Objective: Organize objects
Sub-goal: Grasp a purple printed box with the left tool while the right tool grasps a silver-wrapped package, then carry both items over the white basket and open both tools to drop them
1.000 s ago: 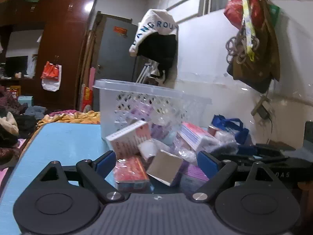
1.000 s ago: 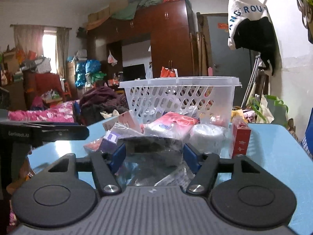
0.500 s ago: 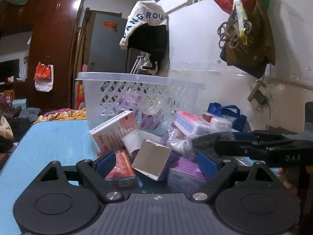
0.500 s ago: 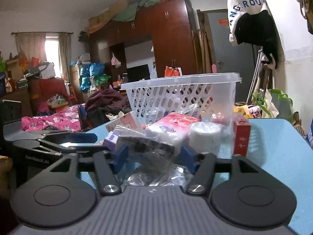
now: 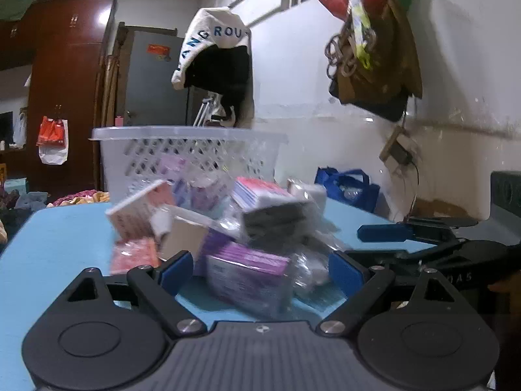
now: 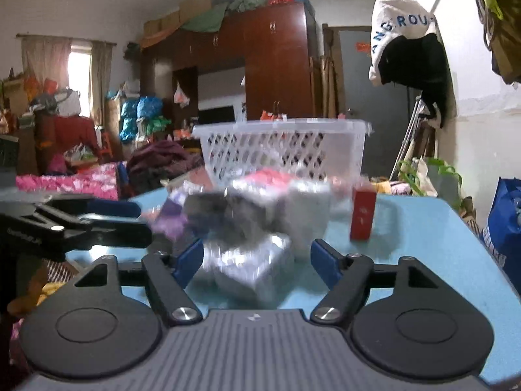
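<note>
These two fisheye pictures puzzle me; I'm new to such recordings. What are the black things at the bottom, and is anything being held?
Each picture comes from a camera on a hand-held two-finger gripper, looking along its blue-tipped fingers. A person carries both. The left gripper is open around a purple box; the right gripper has its jaws opening around a shiny wrapped packet. Neither holds anything. A pile of packets lies on the blue table before a white basket; a red box stands apart.

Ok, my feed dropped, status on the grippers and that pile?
Left gripper open, purple box between its fingers, ungripped. Right gripper opening over a clear wrapped pack. Pile in front of white basket, nothing blocking.
</note>
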